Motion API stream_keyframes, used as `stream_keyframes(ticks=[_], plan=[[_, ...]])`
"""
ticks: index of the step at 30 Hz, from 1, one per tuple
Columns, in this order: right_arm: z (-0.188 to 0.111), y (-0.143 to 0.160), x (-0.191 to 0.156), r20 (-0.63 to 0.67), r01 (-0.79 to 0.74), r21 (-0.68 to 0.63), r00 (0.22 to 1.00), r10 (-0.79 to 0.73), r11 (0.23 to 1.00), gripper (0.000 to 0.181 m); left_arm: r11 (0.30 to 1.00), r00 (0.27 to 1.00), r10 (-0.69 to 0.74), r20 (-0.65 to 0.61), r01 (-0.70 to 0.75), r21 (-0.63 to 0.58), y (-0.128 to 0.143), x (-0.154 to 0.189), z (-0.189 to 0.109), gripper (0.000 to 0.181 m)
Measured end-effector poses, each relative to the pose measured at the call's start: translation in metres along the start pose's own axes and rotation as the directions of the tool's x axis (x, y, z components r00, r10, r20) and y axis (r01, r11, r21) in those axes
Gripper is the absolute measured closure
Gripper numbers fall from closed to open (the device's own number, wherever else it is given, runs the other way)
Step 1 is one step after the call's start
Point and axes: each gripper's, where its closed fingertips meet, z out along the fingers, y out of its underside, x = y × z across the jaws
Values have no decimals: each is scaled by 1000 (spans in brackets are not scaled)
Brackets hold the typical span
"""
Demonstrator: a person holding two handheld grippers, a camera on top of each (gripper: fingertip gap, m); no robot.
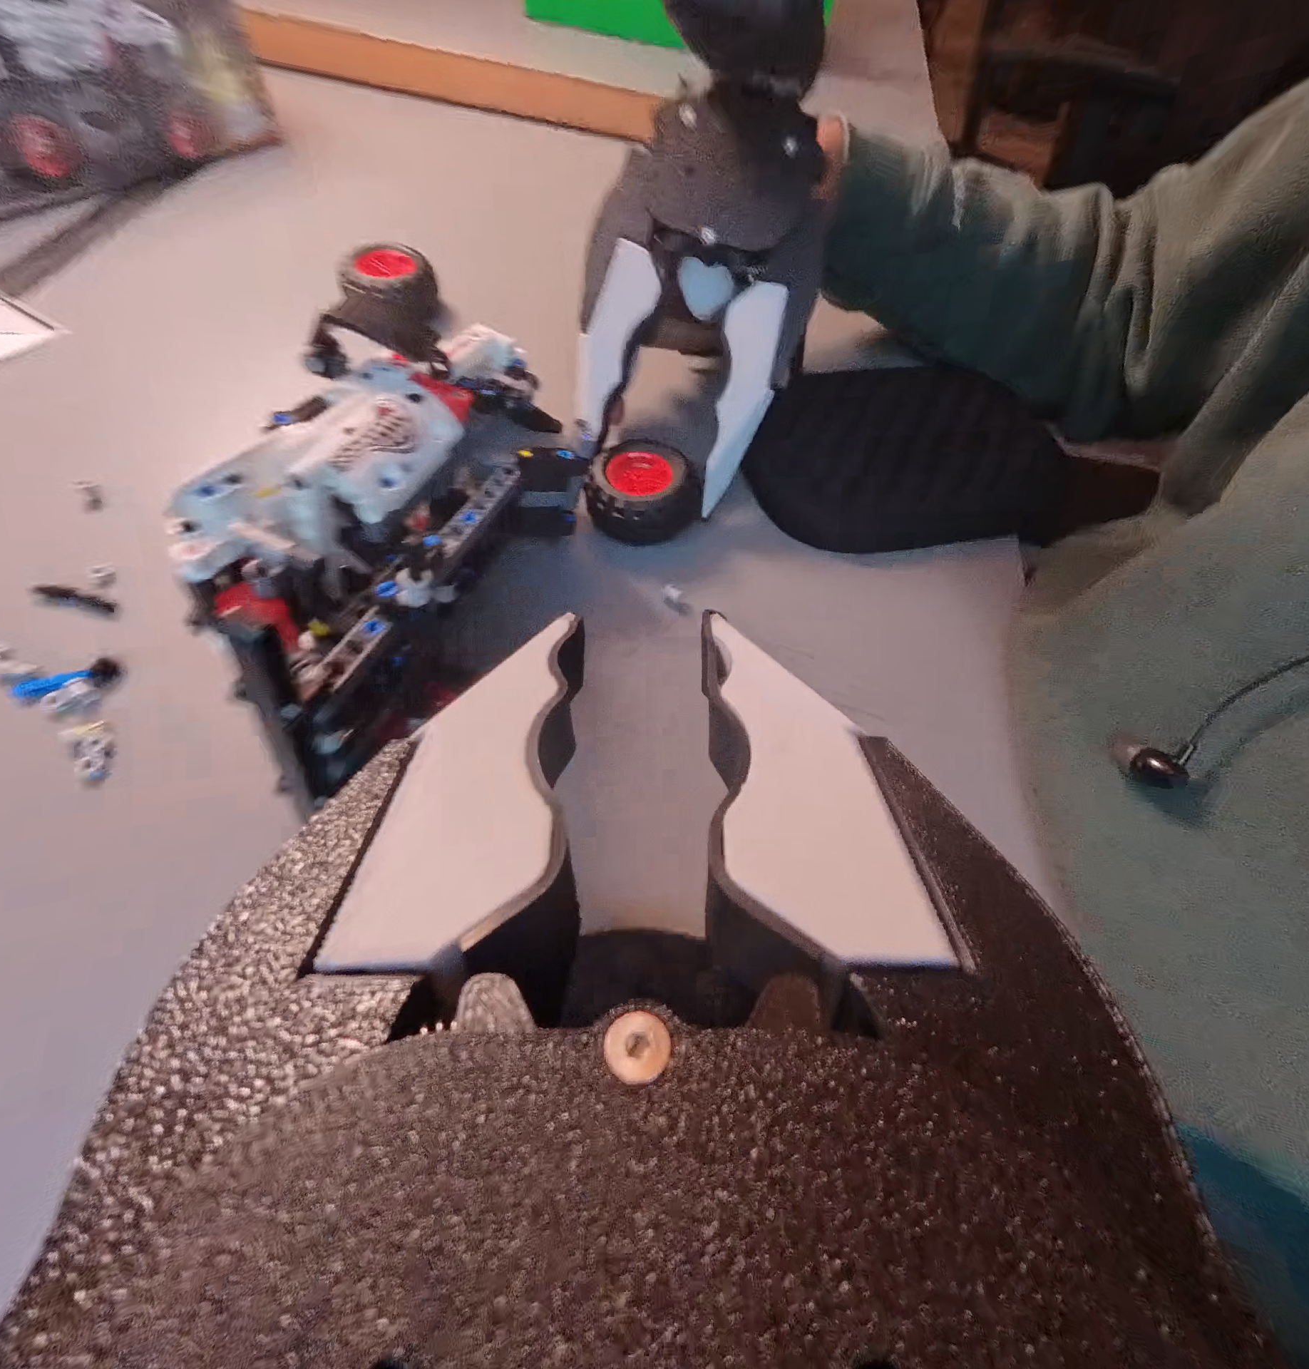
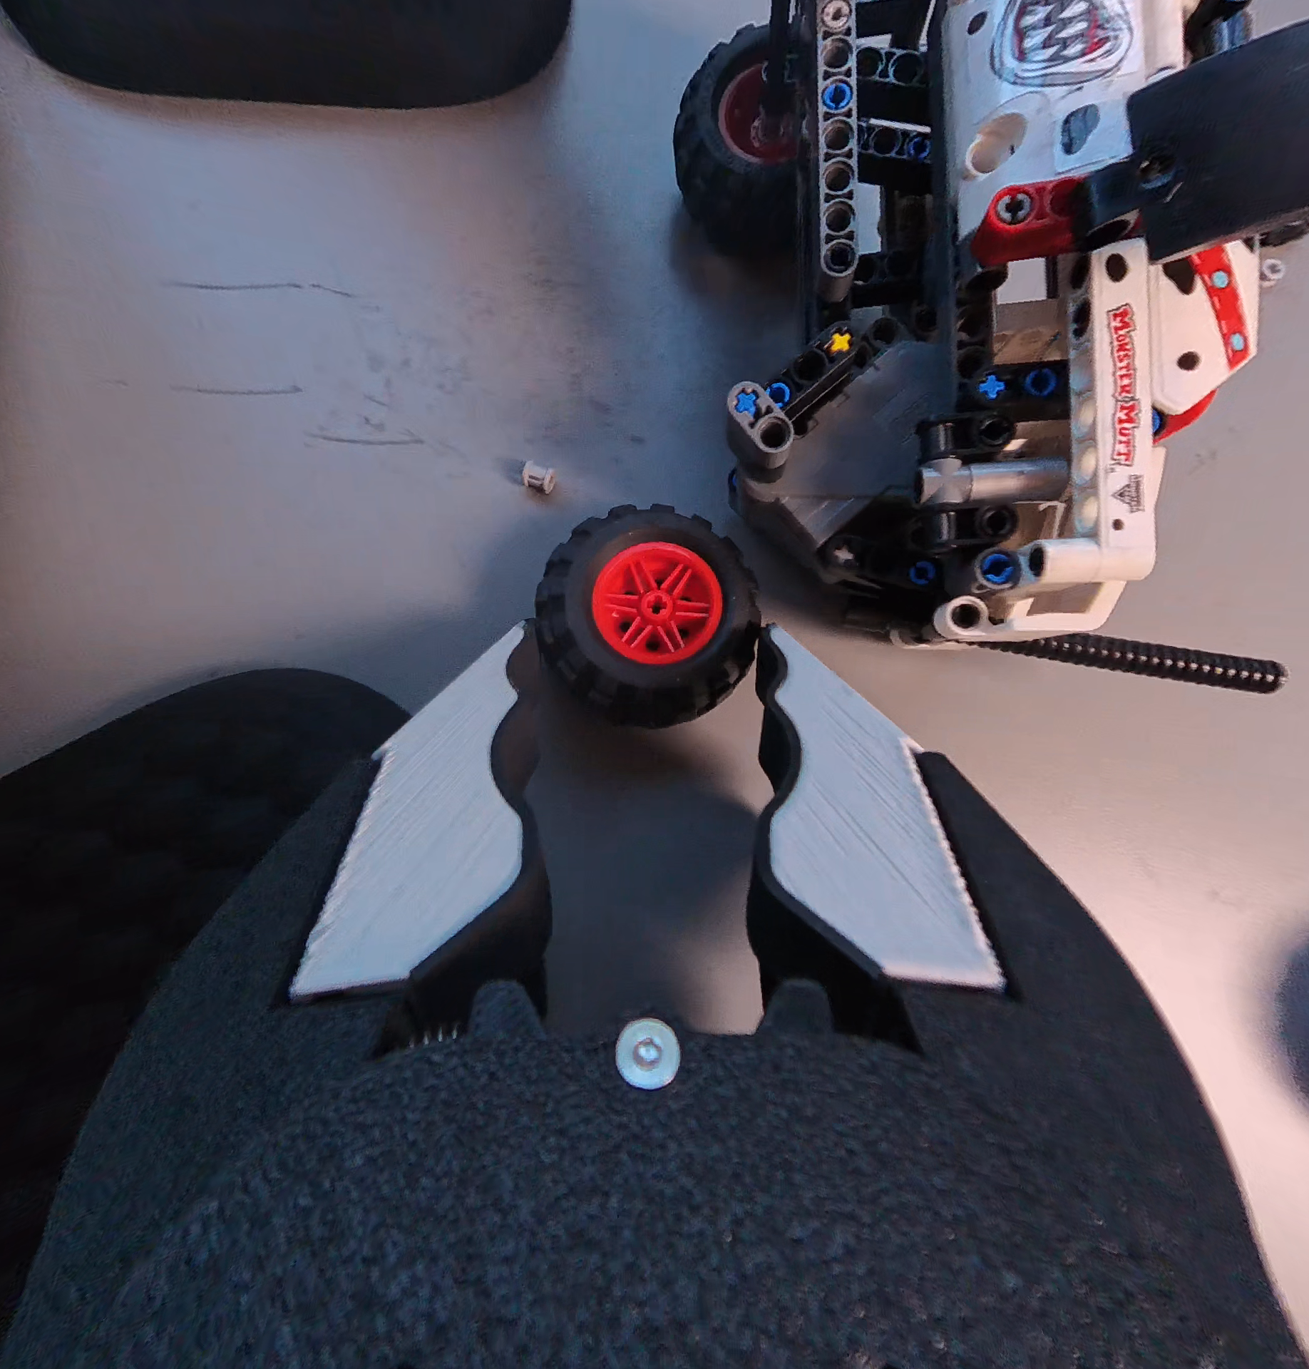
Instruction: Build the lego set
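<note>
Between the right gripper's (image 2: pixel 645 637) two pale fingers (image 2: pixel 444 800) sits a loose wheel (image 2: pixel 648 615), black tyre with a red hub, lying on the grey table (image 2: pixel 266 355) with the hub facing up. The fingertips stand on either side of the tyre, very close to it, but the jaws are spread and whether they actually touch the rubber cannot be told; the wheel rests on the table, so this gripper is released, not grasping. Just beyond the wheel, toward the upper right in the right wrist view, lies the half-built toy truck (image 2: pixel 1007 370), white panels over a black and grey beam frame with blue pins, tipped on its side. One wheel (image 2: pixel 733 133) is already fitted on the truck's far end, and a black ridged rod (image 2: pixel 1125 659) sticks out from its near edge. A small pale pin (image 2: pixel 539 475) lies alone on the table just left of the loose wheel. In the left wrist view the left gripper (image 1: pixel 643 630) hangs over bare table nearer than the truck (image 1: pixel 340 504), jaws parted with nothing between them. Left of the truck there, small loose parts (image 1: pixel 66 689) are scattered, blurred. Far behind the truck stands the picture box (image 1: pixel 103 96). A green sleeve (image 1: pixel 1044 281) reaches in behind the right gripper (image 1: pixel 651 444).
</note>
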Motion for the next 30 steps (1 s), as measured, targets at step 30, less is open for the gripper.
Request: stream_keyframes(ticks=[30], plan=[[-11, 12, 12, -16, -56, 48, 998, 57, 997, 124, 975, 884, -159, 439, 211, -72, -13, -211, -7, 174]])
